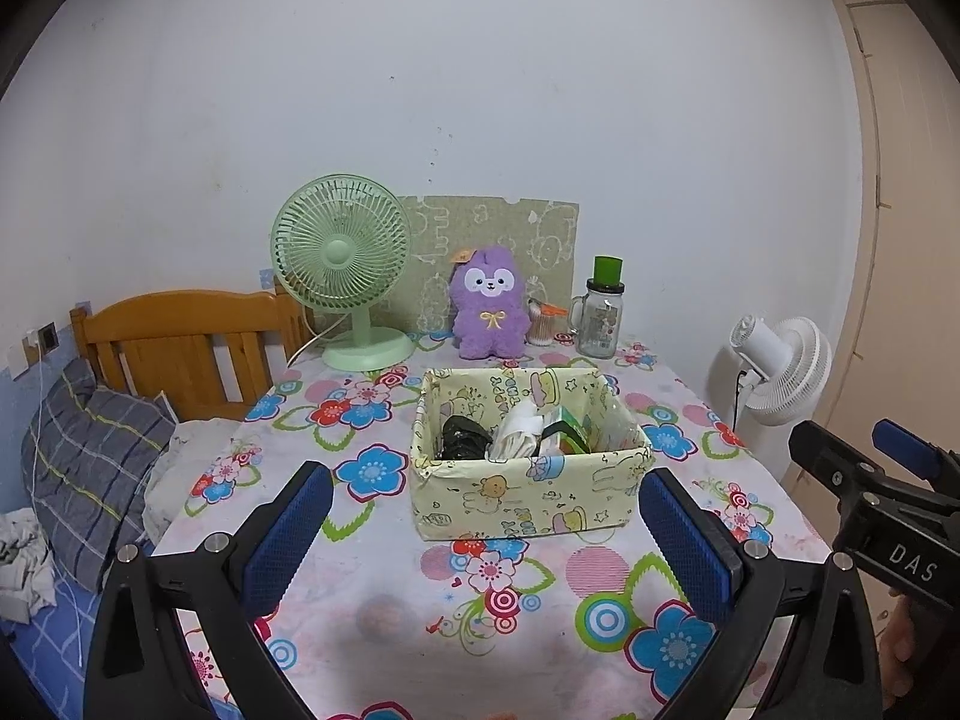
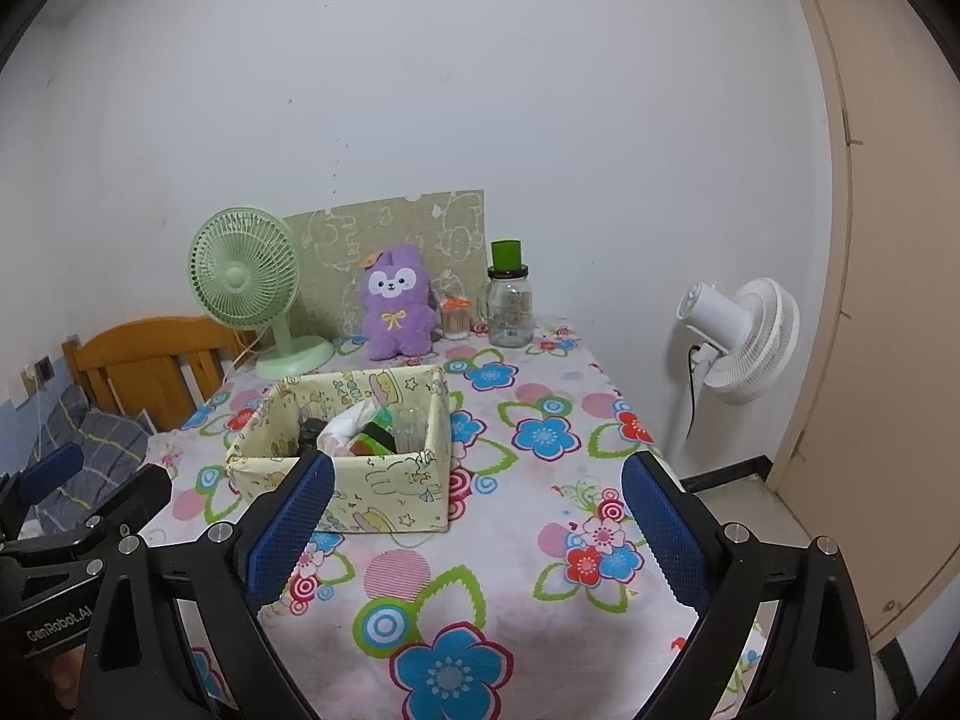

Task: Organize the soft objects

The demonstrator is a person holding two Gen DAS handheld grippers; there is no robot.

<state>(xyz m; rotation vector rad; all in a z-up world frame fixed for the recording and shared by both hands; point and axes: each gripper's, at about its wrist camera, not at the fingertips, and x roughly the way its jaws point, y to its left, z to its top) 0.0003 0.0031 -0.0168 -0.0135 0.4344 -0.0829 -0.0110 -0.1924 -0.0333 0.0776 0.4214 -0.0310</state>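
1. While the soft items sit inside the pale yellow printed fabric box mid-table, we judge sorting nearly finished.
2. Far behind it, the purple plush toy stays upright, seemingly decoration.
3. We hold the left gripper and right gripper spread wide and empty, near the table's front edge.

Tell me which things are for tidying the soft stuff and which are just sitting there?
For the job: fabric box, purple plush toy, soft bits inside the box.

Just sitting there: green fan, glass jar, white fan, pillow.
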